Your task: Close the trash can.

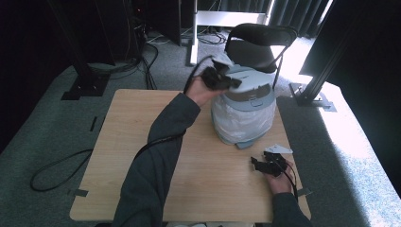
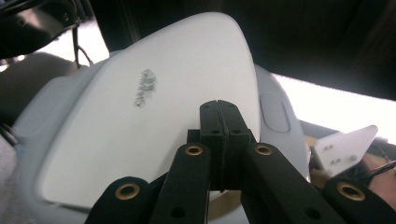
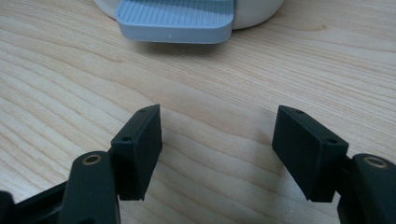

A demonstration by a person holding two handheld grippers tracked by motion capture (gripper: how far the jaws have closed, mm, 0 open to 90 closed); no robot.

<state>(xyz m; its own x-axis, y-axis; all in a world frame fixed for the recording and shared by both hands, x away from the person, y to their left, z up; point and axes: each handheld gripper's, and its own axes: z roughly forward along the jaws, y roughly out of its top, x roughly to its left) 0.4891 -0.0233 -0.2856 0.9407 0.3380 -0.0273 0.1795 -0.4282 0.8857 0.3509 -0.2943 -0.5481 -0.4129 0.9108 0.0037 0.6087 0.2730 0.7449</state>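
I have the left gripper (image 1: 226, 79) up at the top of the small pale grey pedal bin lined with a white plastic bag (image 1: 243, 118), which stands on the far right part of the light wooden counter (image 1: 142, 142). In the left gripper view its jaws are pressed flat together with no gap between them, their tips lying against the near edge of the bin's smooth pale grey lid (image 2: 154, 116). The lid looks tilted up from the bin's rim there, but I cannot tell whether the jaws pinch its edge or only rest against it. From the high view the left gripper sits at the lid's left side, with its black cable running down along my dark sleeve (image 1: 151, 175).

My right gripper (image 1: 265, 165) hangs low over the counter near its right front edge, just in front of the bin and apart from it. In the right gripper view its jaws stand wide apart with bare wood grain between them and nothing held. Beyond the jaws lies the bin's ribbed blue-grey foot pedal (image 3: 175, 21), jutting out from the base of the bin toward me and lying close on the counter.

Behind the counter stands a black folding chair (image 1: 260, 42) on the grey carpet.
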